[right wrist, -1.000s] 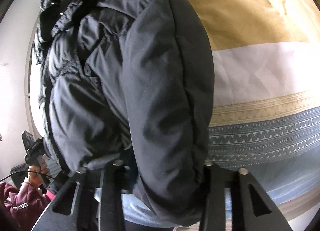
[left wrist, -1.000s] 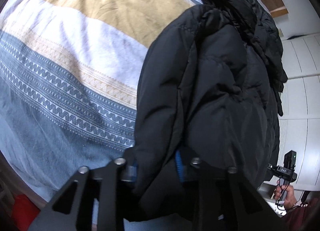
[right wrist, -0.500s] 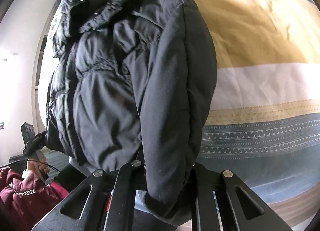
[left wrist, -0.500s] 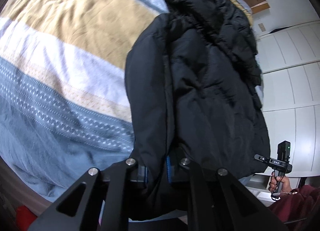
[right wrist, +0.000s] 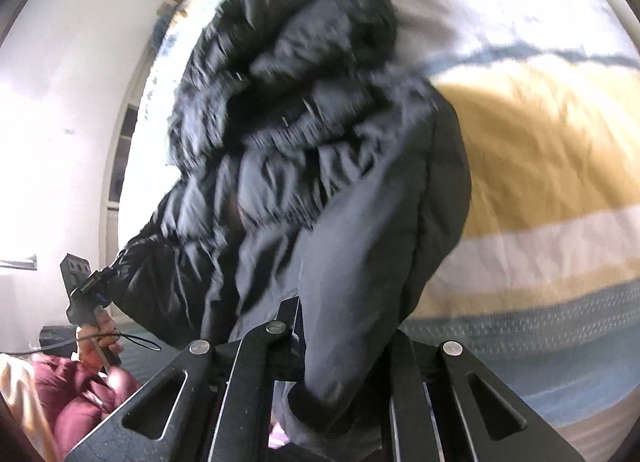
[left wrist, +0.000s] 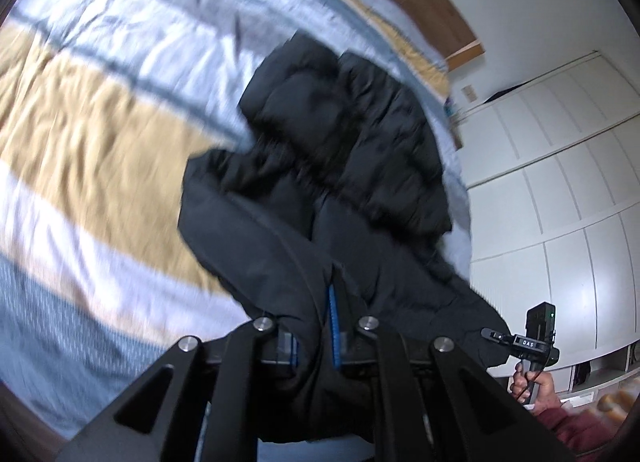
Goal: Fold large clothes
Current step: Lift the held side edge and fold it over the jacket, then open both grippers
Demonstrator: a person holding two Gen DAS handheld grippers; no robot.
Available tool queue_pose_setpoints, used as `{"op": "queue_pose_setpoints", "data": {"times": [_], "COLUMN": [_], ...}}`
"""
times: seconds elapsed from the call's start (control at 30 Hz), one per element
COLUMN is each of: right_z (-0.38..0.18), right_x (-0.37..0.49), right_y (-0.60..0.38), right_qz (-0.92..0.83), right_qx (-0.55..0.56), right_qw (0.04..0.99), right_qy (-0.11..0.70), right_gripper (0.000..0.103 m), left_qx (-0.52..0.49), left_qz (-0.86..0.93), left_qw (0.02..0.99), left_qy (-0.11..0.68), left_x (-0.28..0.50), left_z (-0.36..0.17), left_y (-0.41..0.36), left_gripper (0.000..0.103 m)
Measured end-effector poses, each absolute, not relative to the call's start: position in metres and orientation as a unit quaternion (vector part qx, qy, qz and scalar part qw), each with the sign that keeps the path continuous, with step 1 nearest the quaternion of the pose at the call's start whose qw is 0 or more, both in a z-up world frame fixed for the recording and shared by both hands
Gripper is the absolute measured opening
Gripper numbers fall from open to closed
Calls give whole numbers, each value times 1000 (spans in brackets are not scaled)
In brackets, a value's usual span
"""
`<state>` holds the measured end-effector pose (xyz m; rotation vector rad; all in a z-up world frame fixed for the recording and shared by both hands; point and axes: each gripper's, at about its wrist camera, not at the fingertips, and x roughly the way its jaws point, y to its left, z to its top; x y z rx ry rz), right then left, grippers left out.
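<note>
Black puffer jacket (left wrist: 336,182) held over a striped bedspread (left wrist: 100,134), its hood end toward the headboard (left wrist: 420,2). Left gripper (left wrist: 316,338): fingers clamped on a fold of the jacket's lower edge. Right gripper (right wrist: 340,342): fingers closed on a sleeve cuff (right wrist: 320,414) of the same jacket. White panelled wardrobe doors (left wrist: 560,182) stand beside the bed; both views are motion-blurred

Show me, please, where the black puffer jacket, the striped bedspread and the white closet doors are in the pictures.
black puffer jacket (left wrist: 340,150): left wrist view, quilted upper body.
striped bedspread (left wrist: 100,134): left wrist view, on its tan stripe.
white closet doors (left wrist: 560,190): left wrist view, on a middle panel.
</note>
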<state>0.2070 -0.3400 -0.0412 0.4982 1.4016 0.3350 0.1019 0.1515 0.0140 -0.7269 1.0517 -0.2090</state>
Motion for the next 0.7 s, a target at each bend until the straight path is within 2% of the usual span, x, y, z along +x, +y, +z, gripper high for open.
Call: {"op": "queue_pose_setpoints", "data": {"times": [0.3,0.7], "right_z": [10,49], "right_x": [257,349], "right_y": [-352,-369], "right_qz": [140,115], "right_qx": [244,306], "right_qw": [773,807], "right_qy": [569,491], "right_gripper": [9,9], "left_qx": [-334,-357], "left_qz": [-96,-84], "left_qw": [833,855], "left_qy": [430,367], "left_x": [158,246], "left_z": [58,96], "left_y": [173,208], "left_gripper": [10,10]}}
